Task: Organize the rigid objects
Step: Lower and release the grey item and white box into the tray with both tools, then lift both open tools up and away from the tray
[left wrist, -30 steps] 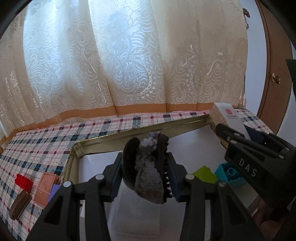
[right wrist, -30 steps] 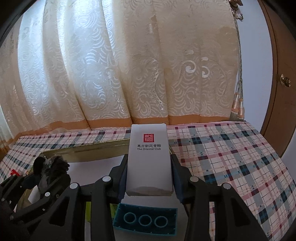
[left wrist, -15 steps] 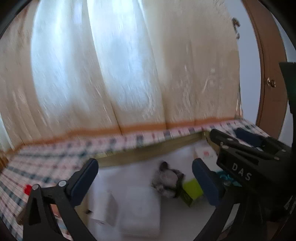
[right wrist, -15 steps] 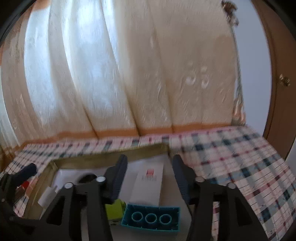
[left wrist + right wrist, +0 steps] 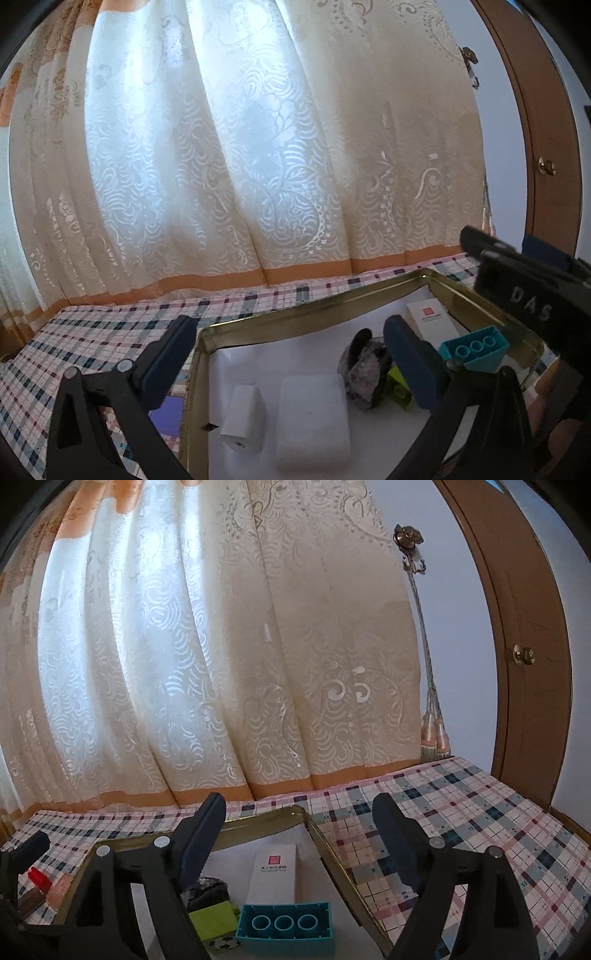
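A gold-rimmed tray (image 5: 306, 310) (image 5: 332, 853) lies on the plaid tablecloth. In it lie a dark fuzzy hair clip (image 5: 364, 367) (image 5: 207, 888), a white box with a red seal (image 5: 430, 317) (image 5: 275, 871), a teal brick (image 5: 474, 347) (image 5: 286, 926), a lime brick (image 5: 399, 387) (image 5: 214, 921), a white flat case (image 5: 312, 417) and a small white block (image 5: 243, 417). My left gripper (image 5: 288, 365) is open and empty above the tray. My right gripper (image 5: 299, 834) is open and empty above the tray's right side.
A red brick (image 5: 38, 878), a pink piece (image 5: 59, 890) and a purple piece (image 5: 168, 411) lie on the plaid cloth (image 5: 461, 830) left of the tray. A cream curtain (image 5: 240, 147) hangs behind the table. A wooden door (image 5: 524, 664) stands at the right.
My left gripper let go of the hair clip and my right gripper let go of the white box. Both things now lie in the tray. Both grippers opened and rose.
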Tool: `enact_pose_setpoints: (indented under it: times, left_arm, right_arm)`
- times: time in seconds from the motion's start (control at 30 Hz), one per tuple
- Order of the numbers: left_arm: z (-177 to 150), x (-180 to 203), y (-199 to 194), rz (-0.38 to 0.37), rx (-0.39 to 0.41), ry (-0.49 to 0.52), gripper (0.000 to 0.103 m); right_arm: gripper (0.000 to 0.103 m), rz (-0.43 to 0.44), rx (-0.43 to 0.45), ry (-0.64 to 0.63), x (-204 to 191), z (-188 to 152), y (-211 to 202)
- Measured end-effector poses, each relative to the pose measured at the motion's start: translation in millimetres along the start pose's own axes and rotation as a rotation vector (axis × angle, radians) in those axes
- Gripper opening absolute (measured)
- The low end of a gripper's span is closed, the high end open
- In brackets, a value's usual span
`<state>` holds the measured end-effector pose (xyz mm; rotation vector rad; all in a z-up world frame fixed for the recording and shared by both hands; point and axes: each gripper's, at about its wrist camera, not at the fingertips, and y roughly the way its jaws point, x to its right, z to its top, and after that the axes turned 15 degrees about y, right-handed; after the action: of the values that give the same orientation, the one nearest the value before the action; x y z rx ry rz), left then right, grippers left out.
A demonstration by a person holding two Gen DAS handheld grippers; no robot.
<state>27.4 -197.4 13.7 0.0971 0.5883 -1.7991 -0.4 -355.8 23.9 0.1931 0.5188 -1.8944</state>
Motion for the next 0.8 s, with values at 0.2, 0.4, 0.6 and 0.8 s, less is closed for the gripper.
enact_pose_setpoints:
  times: [0.2,0.4,0.6,0.8]
  left_arm:
    - [-9,-17,-6,0.009,0.001,-0.051,0.103]
    - [-21,-33,-11,0.046,0.003,-0.068,0.103]
    - [-29,-45,-16,0.081,0.020,-0.094,0.103]
    - [-33,-52,-24,0.117,0.057,-0.084,0.103]
  right_arm:
    - [0.087,0.016,0.071,-0.004,-1,-2,-14]
    - [0.087,-0.014,0.142,-0.037,-6,-5,-25]
    - [0.087,-0.046,0.210,-0.111,-15,-14,-35]
    - [0.087,-0.052,0.272,-0.108,-15,-14,-49]
